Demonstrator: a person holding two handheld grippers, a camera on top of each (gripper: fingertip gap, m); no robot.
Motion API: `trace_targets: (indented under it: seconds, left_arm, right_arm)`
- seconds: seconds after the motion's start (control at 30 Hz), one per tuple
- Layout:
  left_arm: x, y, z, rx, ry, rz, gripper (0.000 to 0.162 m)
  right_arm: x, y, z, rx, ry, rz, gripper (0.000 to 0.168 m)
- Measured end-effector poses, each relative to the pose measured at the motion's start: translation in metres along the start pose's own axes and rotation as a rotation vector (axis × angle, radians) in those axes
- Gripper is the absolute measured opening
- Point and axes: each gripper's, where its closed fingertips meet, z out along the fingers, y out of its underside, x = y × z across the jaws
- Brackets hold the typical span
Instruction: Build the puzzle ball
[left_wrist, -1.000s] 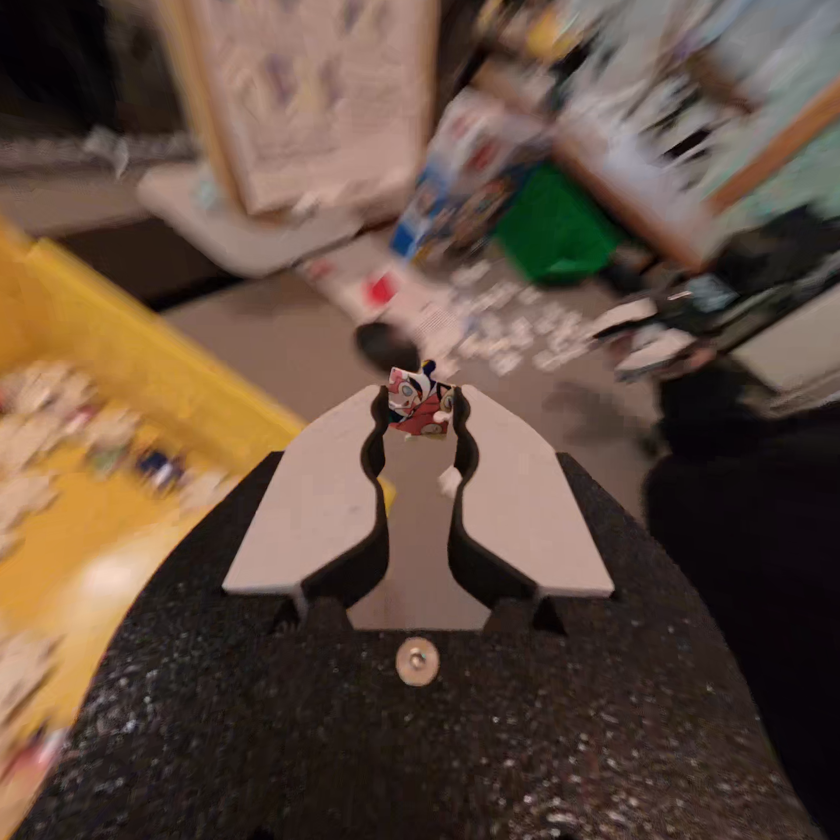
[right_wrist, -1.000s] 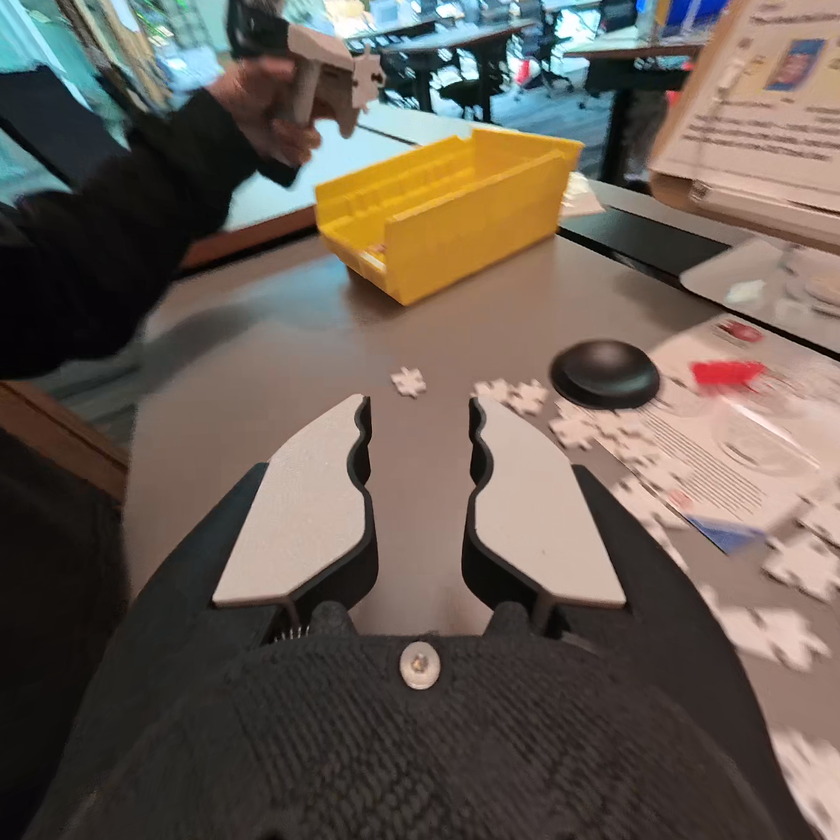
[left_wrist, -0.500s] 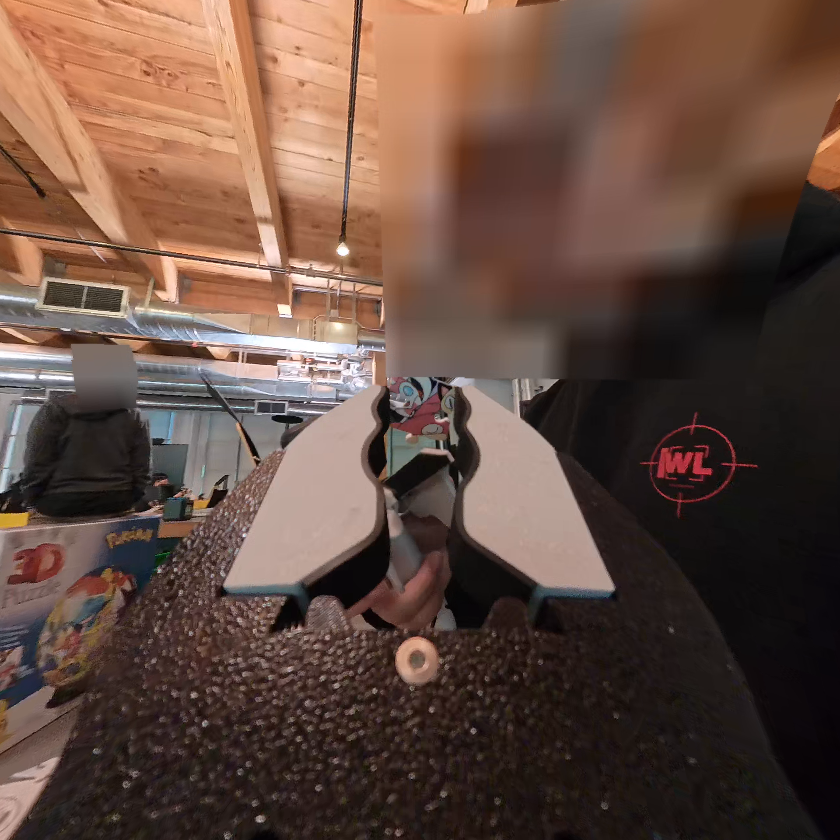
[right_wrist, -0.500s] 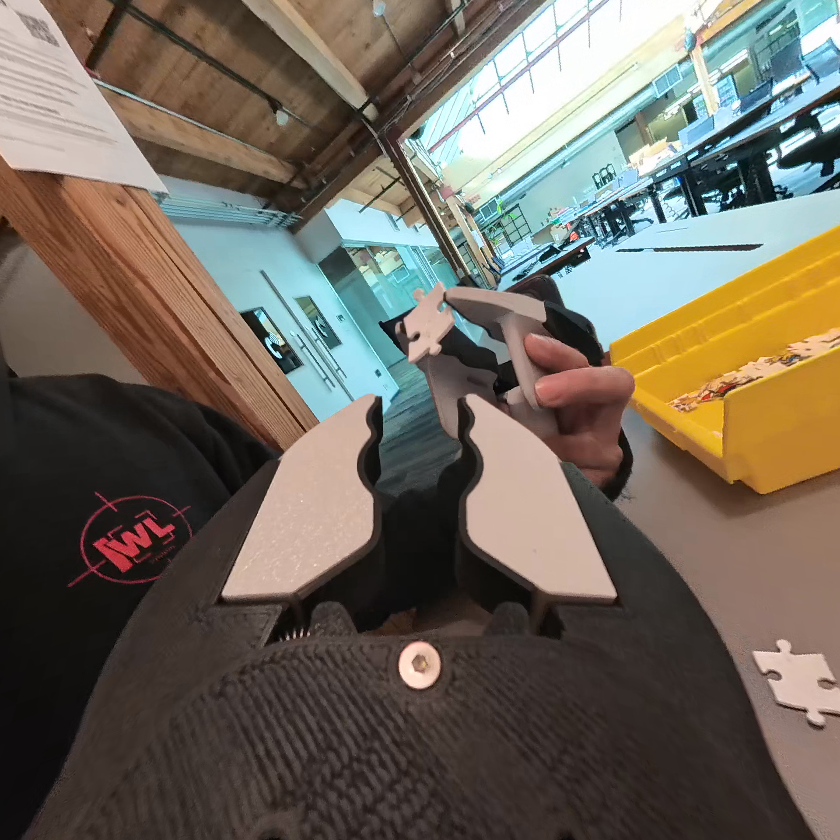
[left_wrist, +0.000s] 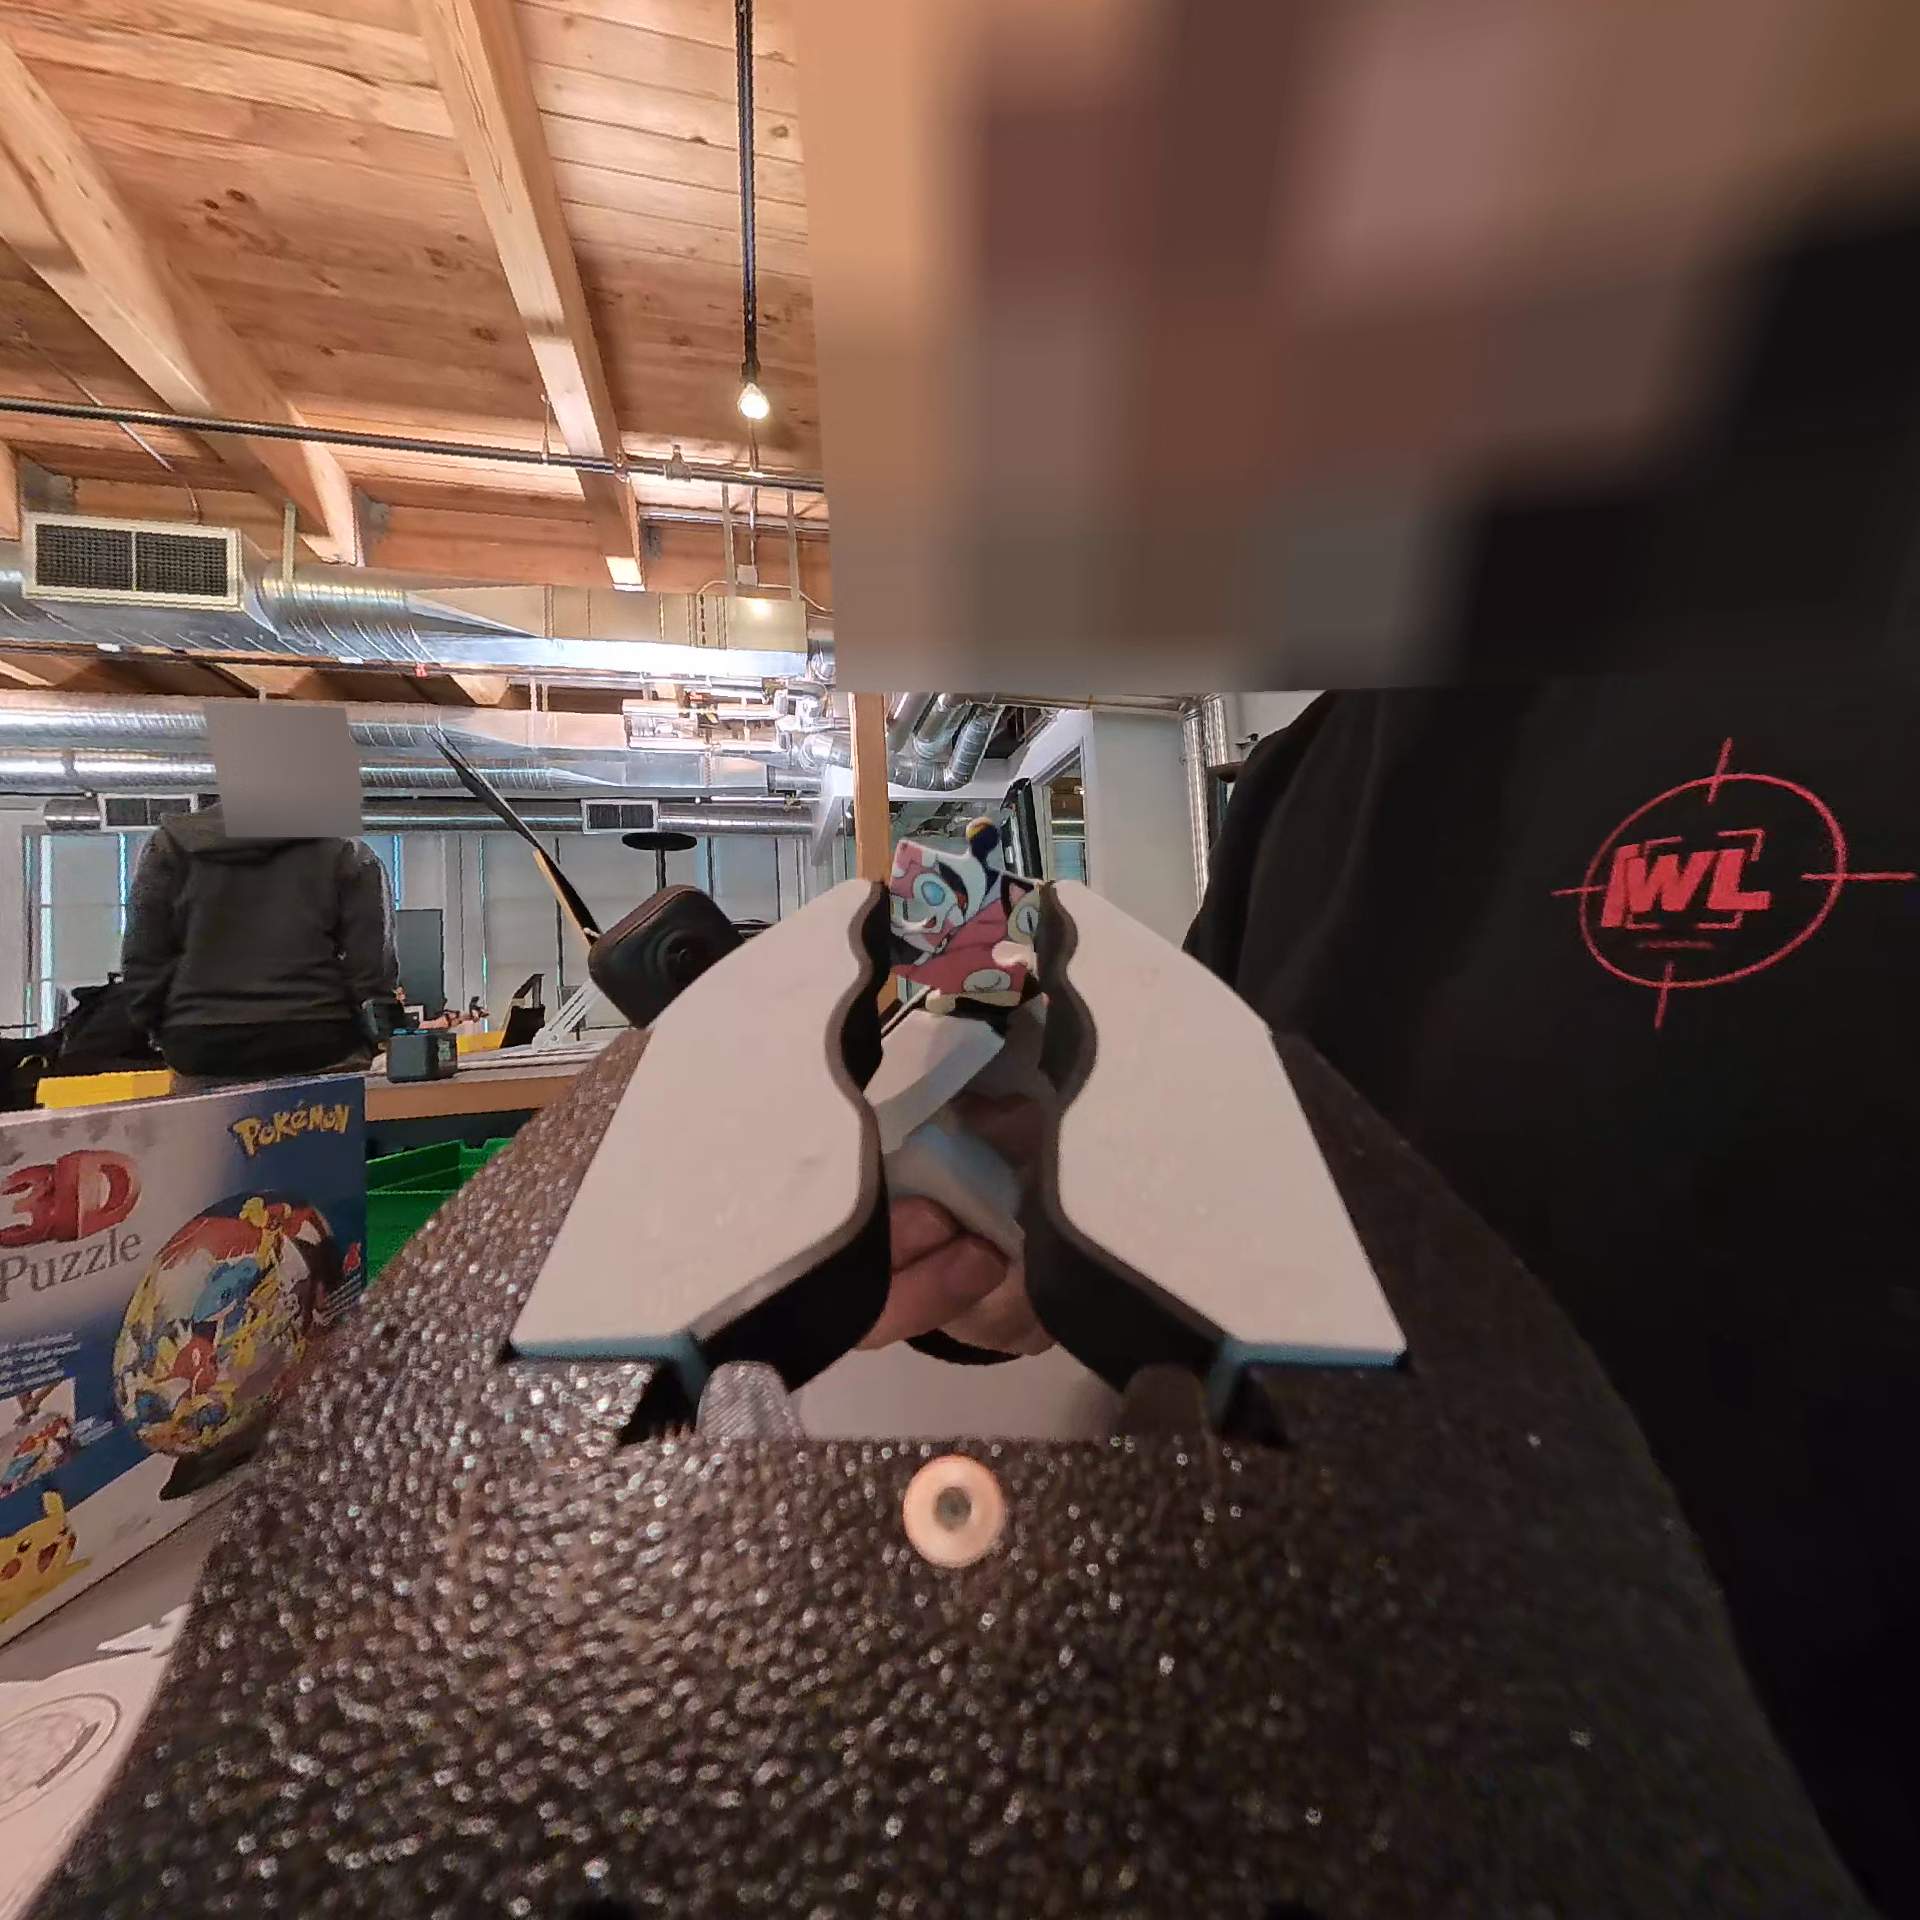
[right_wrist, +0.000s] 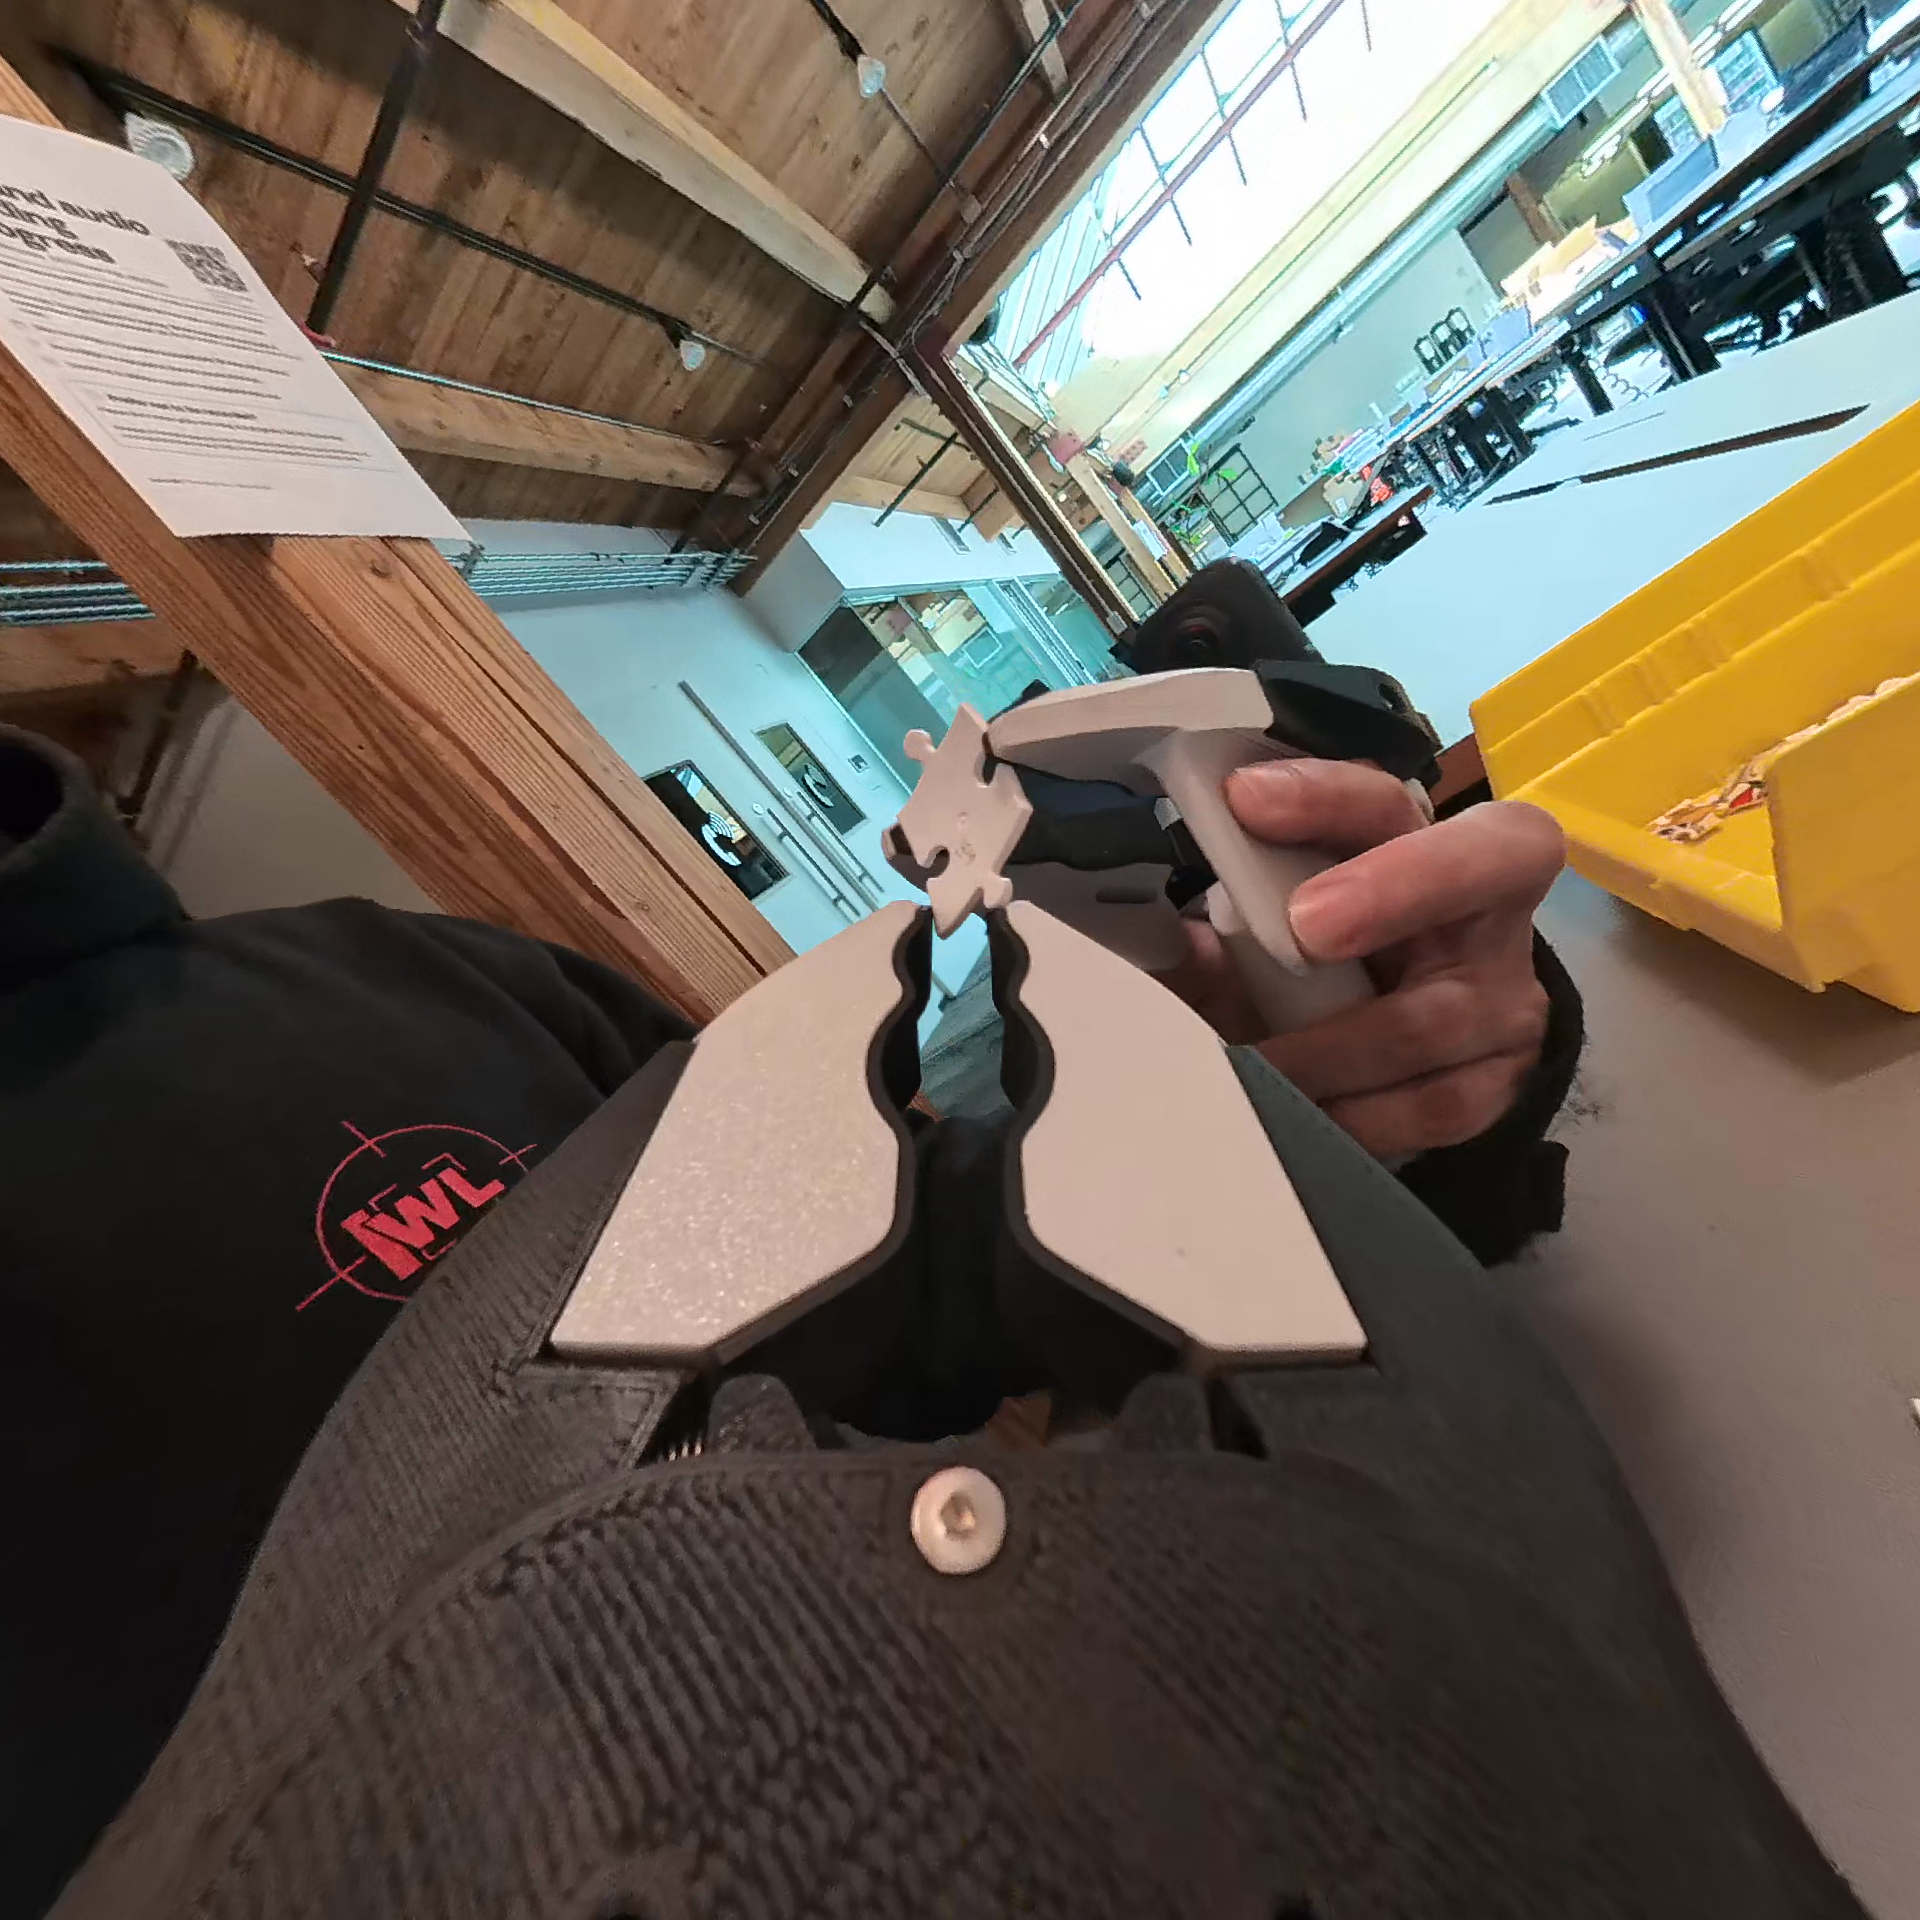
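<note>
My left gripper (left_wrist: 966, 906) is shut on a puzzle piece (left_wrist: 961, 930) with a pink and blue cartoon print, held up in the air in front of the person's black sweatshirt. In the right wrist view the same piece (right_wrist: 961, 821) shows its plain grey back, sticking out of the left gripper (right_wrist: 1003, 753), which a hand (right_wrist: 1423, 935) holds. My right gripper (right_wrist: 958, 914) has its jaws nearly together, and its tips close on the piece's lower corner. The right gripper's fingers (left_wrist: 940, 1049) show just below the piece in the left wrist view.
A yellow bin (right_wrist: 1714, 831) with loose puzzle pieces stands on the grey table (right_wrist: 1662, 1247) to the right. The puzzle's box (left_wrist: 177, 1299) stands at the left, with a green bin (left_wrist: 416, 1174) behind it. A wooden post (right_wrist: 416, 727) rises to the left. A person (left_wrist: 260, 935) sits far back. My two grippers' fingertips are within a few centimetres of each other.
Both grippers rose from the table to face each other in the air. In the last half second the right gripper's jaws narrowed and came up onto the piece's lower corner.
</note>
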Motion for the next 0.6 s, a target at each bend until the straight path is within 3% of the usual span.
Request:
trace_targets:
  seconds: [0.13,0.3,0.4,0.5,0.6]
  left_arm:
    - [-0.002,0.010,0.002,-0.061,-0.016,-0.003,0.026]
    - [0.006,0.031,0.015,-0.135,0.058,-0.086,0.026]
    - [0.009,0.046,0.027,-0.160,0.106,-0.135,0.026]
    - [0.008,0.059,0.037,-0.168,0.135,-0.181,0.026]
    - [0.006,0.069,0.043,-0.179,0.145,-0.224,0.026]
  right_arm:
    - [0.008,0.000,-0.014,0.033,0.058,0.019,0.027]
    - [0.005,-0.003,-0.037,0.065,0.069,-0.008,0.028]
    - [0.001,0.000,-0.051,0.032,0.091,-0.060,0.022]
    - [-0.009,0.003,-0.063,0.026,0.072,-0.089,0.005]
    - [-0.009,0.007,-0.076,0.033,0.110,-0.109,0.004]
